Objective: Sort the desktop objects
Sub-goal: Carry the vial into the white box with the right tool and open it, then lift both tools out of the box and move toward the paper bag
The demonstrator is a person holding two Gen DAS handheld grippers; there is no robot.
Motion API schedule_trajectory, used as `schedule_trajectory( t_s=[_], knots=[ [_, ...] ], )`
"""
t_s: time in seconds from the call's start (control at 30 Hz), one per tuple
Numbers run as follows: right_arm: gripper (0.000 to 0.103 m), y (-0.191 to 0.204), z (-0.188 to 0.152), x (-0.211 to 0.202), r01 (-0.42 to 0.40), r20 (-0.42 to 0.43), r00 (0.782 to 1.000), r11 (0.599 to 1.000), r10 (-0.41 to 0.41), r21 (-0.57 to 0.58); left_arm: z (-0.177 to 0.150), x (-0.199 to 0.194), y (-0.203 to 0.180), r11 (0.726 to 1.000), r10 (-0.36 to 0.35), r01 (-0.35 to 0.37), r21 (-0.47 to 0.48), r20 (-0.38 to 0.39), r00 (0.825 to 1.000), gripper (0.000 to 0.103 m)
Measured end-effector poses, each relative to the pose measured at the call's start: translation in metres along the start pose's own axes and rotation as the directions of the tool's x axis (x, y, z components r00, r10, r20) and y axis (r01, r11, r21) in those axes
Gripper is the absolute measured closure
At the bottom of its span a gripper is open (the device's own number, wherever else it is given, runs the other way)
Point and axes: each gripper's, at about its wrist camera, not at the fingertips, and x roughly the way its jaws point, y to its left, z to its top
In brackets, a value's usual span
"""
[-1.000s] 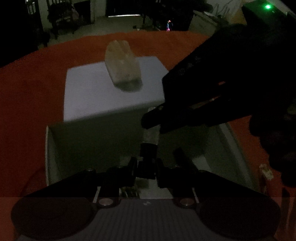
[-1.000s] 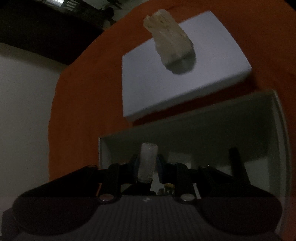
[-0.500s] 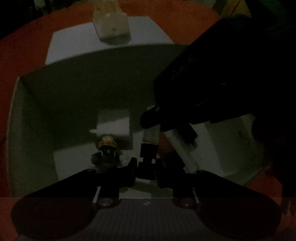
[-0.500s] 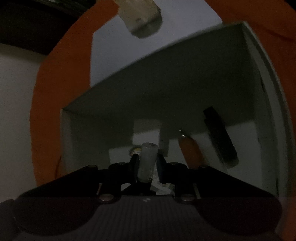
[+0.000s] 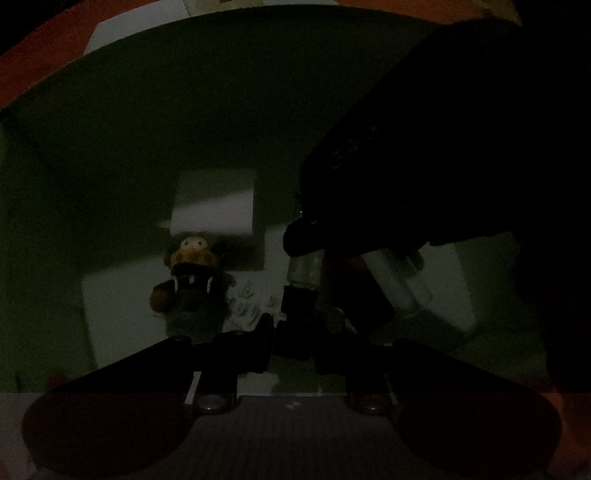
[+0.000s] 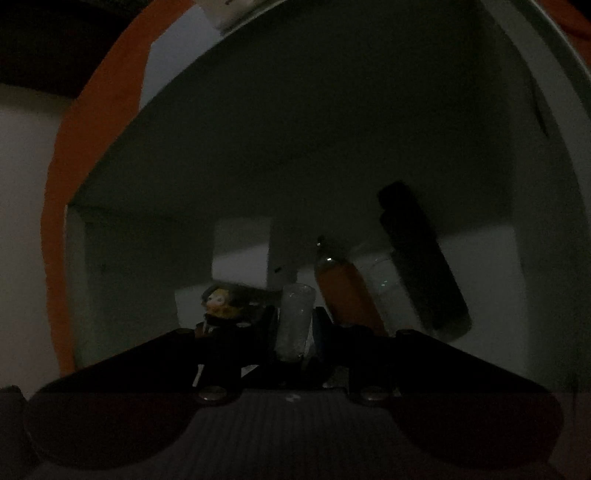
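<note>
A small whitish tube [image 6: 295,317] with a black end [image 5: 295,306] is held by both grippers inside a white box [image 5: 184,110]. My left gripper [image 5: 295,332] is shut on the black end. My right gripper [image 6: 295,325] is shut on the whitish body and shows as a dark mass [image 5: 406,184] coming in from the upper right. On the box floor lie a small figurine [image 5: 192,273], a white block [image 5: 218,203], an orange tube [image 6: 347,291], a clear tube [image 6: 388,291] and a long black object [image 6: 424,258].
The scene is very dark. The box walls [image 6: 295,129] rise close on all sides. Beyond the far wall a white lid [image 5: 140,22] lies on the orange tablecloth [image 6: 92,129], with a pale object [image 6: 229,11] on it at the frame's top edge.
Both grippers have gone down into the box with the tube between them. The box's inside now fills both views, and the lid has slid to the top edge.
</note>
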Motion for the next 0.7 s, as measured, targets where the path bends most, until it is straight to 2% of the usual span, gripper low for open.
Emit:
schedule_trajectory(
  t_s=[0.2,0.27,0.5,0.63,0.7],
  knots=[
    [0.079,0.000,0.001,0.003,0.013,-0.005,1.000,1.000,-0.013,0.005,0.003,0.002,-0.001,1.000,0.018,-0.018,0.000,-0.022,1.000,0.067],
    [0.079,0.001,0.001,0.003,0.014,-0.005,1.000,1.000,-0.014,0.009,0.004,0.002,0.000,1.000,0.023,-0.023,-0.001,-0.031,0.999,0.046],
    [0.078,-0.002,0.003,0.000,0.013,-0.019,1.000,0.999,-0.012,0.029,0.003,-0.004,0.002,0.999,0.044,-0.044,0.008,-0.032,0.999,0.035],
    [0.075,-0.002,0.004,-0.005,0.008,-0.039,0.999,0.999,-0.006,0.044,0.002,-0.009,0.006,0.998,0.064,-0.064,0.004,-0.021,0.998,0.025],
    [0.075,-0.001,0.007,-0.013,0.007,-0.039,0.999,0.999,-0.005,0.044,0.004,-0.013,0.009,0.998,0.065,-0.065,0.005,-0.025,0.998,0.025]
  ],
)
